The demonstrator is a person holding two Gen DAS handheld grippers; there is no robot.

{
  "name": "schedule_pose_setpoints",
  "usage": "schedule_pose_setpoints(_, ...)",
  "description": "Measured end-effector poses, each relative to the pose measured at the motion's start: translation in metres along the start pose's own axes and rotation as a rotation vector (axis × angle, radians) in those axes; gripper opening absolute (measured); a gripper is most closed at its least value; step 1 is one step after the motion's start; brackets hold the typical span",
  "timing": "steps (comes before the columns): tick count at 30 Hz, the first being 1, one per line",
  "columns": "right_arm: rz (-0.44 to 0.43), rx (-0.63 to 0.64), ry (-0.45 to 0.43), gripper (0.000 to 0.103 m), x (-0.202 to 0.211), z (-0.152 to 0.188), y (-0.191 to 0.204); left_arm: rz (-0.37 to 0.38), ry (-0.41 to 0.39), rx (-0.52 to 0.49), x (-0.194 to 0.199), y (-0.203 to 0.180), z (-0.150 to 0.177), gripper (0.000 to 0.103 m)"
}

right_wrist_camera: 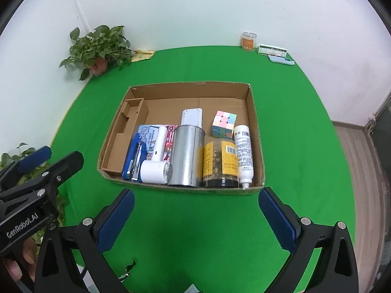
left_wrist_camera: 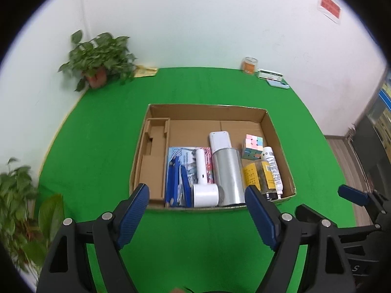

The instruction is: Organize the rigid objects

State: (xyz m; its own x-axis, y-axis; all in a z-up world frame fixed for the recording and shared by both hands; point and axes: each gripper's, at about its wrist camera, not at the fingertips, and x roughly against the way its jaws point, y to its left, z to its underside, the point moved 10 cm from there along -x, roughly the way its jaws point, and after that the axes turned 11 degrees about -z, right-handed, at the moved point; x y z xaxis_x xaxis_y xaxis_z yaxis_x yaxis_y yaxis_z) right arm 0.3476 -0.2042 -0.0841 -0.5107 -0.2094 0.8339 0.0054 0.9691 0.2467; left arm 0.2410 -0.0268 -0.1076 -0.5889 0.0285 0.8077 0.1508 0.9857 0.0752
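One cardboard box [right_wrist_camera: 254, 122] sat centre-frame on the green table [right_wrist_camera: 293, 146], holding one metal can [right_wrist_camera: 185, 156], jar [right_wrist_camera: 221, 163], white bottle [right_wrist_camera: 244, 153], cube [right_wrist_camera: 223, 124], fan [right_wrist_camera: 156, 163], stapler [right_wrist_camera: 134, 158]. My left gripper [left_wrist_camera: 196, 200] and right gripper [right_wrist_camera: 196, 205] stood wide, empty.

bright, even indoor light, soft and nearly shadowless on the green table [left_wrist_camera: 195, 88]. strong fisheye bending with black corners in both views. the potted plant [left_wrist_camera: 97, 58] and the leaves at the left edge look smeared with motion blur in the left view; the metal can [right_wrist_camera: 187, 156] shows mild sheen.
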Motion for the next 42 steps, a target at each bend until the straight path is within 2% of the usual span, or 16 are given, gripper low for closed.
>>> schedule_pose_setpoints(5, -0.007, 0.013, -0.005, 0.102, 0.015, 0.019, -0.011, -0.069, 0.008, 0.020, 0.014, 0.000, 0.018, 0.083)
schedule_pose_setpoints(12, -0.018, 0.038, -0.004, 0.102, 0.031, 0.033, -0.026, -0.093, -0.024, 0.024, 0.037, -0.009, 0.028, 0.086)
schedule_pose_setpoints(17, -0.008, 0.052, -0.018, 0.102, 0.039, 0.032, -0.027, -0.091, -0.021, 0.017, 0.036, -0.016, 0.028, 0.086)
schedule_pose_setpoints(28, 0.056, 0.048, -0.046, 0.102, 0.040, 0.024, -0.026, -0.016, -0.016, -0.014, 0.020, -0.028, 0.022, 0.086)
schedule_pose_setpoints(42, 0.087, 0.034, -0.008, 0.102, 0.008, 0.024, -0.017, -0.003, 0.027, -0.012, 0.003, -0.011, 0.034, 0.086)
